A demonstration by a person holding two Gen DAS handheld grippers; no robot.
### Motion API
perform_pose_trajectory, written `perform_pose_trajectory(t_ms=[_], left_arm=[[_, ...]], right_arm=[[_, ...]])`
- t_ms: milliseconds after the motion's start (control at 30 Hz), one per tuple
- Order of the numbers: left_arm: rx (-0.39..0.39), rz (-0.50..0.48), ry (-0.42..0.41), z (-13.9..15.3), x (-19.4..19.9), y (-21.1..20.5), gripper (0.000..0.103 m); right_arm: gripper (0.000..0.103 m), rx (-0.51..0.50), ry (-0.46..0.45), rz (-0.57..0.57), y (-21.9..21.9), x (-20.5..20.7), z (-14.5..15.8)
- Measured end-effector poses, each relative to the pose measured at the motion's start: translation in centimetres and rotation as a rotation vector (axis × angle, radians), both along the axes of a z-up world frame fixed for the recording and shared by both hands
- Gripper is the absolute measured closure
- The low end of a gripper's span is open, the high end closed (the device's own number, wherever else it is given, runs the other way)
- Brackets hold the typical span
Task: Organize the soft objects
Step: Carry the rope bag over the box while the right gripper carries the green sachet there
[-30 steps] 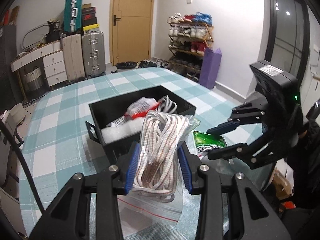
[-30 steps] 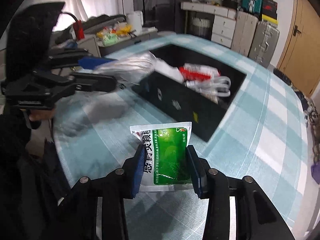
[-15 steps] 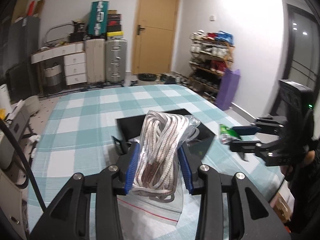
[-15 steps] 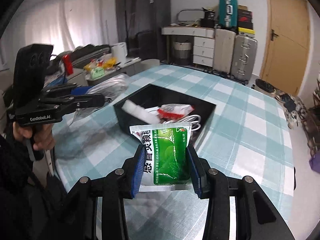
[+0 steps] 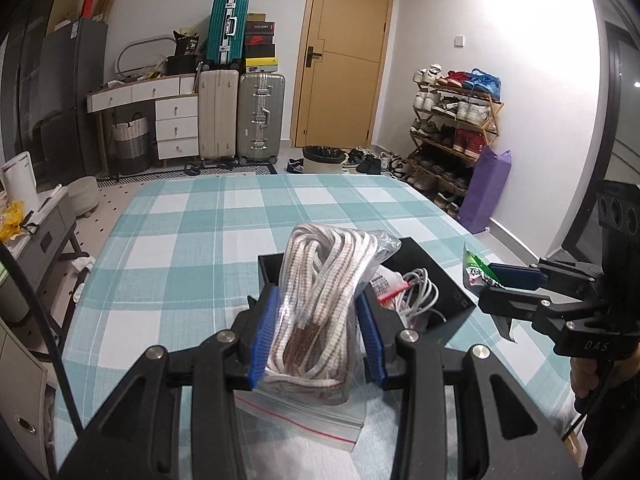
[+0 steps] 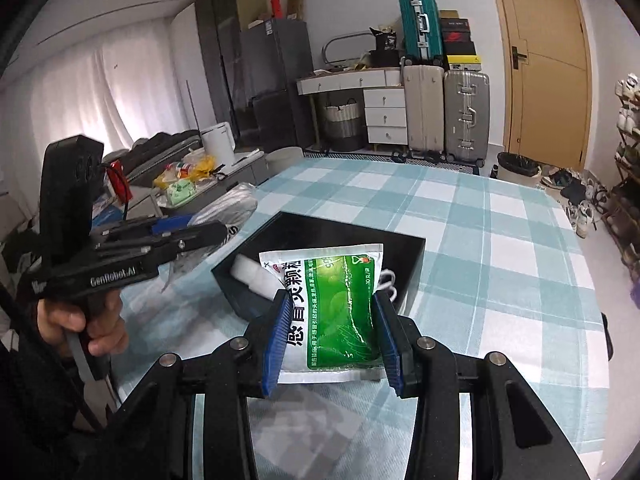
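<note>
My left gripper (image 5: 318, 338) is shut on a clear zip bag of white and brown rope (image 5: 320, 308) and holds it above the near side of the black bin (image 5: 448, 276). My right gripper (image 6: 332, 344) is shut on a green and white sachet (image 6: 332, 312), held in the air in front of the black bin (image 6: 404, 248). The bin holds a white foam piece (image 6: 252, 274), white cable (image 5: 420, 296) and a red and white packet (image 5: 386, 282). The right gripper with the sachet shows in the left wrist view (image 5: 496, 280); the left gripper shows in the right wrist view (image 6: 208, 226).
The bin stands on a table with a teal and white checked cloth (image 5: 248, 232). Behind it are suitcases (image 5: 260, 116), a white drawer unit (image 5: 176, 124), a wooden door (image 5: 344, 60) and a shoe rack (image 5: 456, 128). A cluttered side table (image 6: 188, 176) stands to the left.
Both grippers have lifted with their loads and tilted up, so more of the room shows. The bin now lies lower and further ahead in both views. Both grips are unchanged.
</note>
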State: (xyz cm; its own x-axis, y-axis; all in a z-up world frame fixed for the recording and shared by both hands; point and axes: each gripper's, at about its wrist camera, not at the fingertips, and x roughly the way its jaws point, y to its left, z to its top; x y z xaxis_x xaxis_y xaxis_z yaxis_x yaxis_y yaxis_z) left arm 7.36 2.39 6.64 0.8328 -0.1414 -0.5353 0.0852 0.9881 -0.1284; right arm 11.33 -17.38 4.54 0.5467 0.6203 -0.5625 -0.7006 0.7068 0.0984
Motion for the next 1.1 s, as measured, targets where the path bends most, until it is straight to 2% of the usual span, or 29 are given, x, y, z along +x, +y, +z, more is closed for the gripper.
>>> perform_pose_trajectory(t_ms=[333,800,1100], left_arm=[[0.019,0.006,0.021,0.0,2.5,-0.7,0.065],[0.071,0.005,0.062,-1.4,5.2,-2.1,0.065],[0.119,-0.012,0.078,-2.0,6.1,-2.9,0.065]], right_arm=[[0.062,0.032,0.03,-0.033,1.6,2.9,0.8],[0.062,0.057,0.085,-0.061,3.2,6.6,-0.2],[0.062,0.004,0.093,-0.071,4.0,7.8,-1.1]])
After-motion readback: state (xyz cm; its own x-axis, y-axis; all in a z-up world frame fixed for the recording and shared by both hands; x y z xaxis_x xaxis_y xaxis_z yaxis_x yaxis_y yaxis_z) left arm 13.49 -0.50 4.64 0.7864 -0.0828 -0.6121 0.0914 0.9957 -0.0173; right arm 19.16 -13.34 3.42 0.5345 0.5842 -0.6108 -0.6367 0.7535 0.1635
